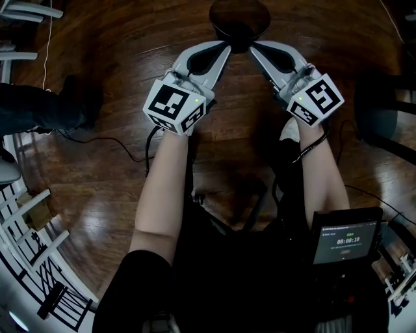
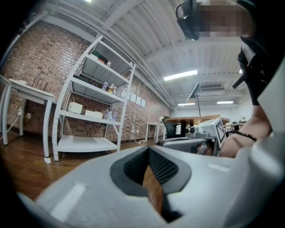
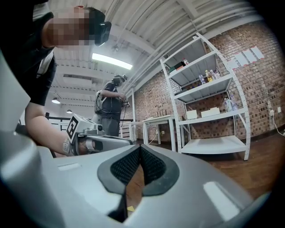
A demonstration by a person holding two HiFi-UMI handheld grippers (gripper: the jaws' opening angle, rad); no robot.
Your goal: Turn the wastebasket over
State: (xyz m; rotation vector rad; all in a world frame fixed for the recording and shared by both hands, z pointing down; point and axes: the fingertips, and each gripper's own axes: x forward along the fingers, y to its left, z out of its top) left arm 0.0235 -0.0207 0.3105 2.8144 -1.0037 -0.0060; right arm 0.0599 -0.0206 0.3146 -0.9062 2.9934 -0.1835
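The wastebasket [image 1: 238,18] is a dark round bin standing on the wood floor at the top middle of the head view. Both grippers point level and converge on its near side. My left gripper [image 1: 225,45] is just left of the bin's near edge, and my right gripper [image 1: 253,47] just right of it. I cannot tell whether either tip touches the bin. Each gripper view shows the ribbed black pads meeting at the tips, at my left gripper [image 2: 148,148] and my right gripper [image 3: 140,147], with nothing between them. The bin is not seen in either gripper view.
Black cables [image 1: 110,140] trail over the floor at the left. A dark chair [image 1: 383,117] stands at the right, white furniture [image 1: 26,234] at the lower left. A white shelf rack [image 2: 95,111] and white table [image 2: 26,91] line a brick wall. Another person [image 3: 109,109] stands in the distance.
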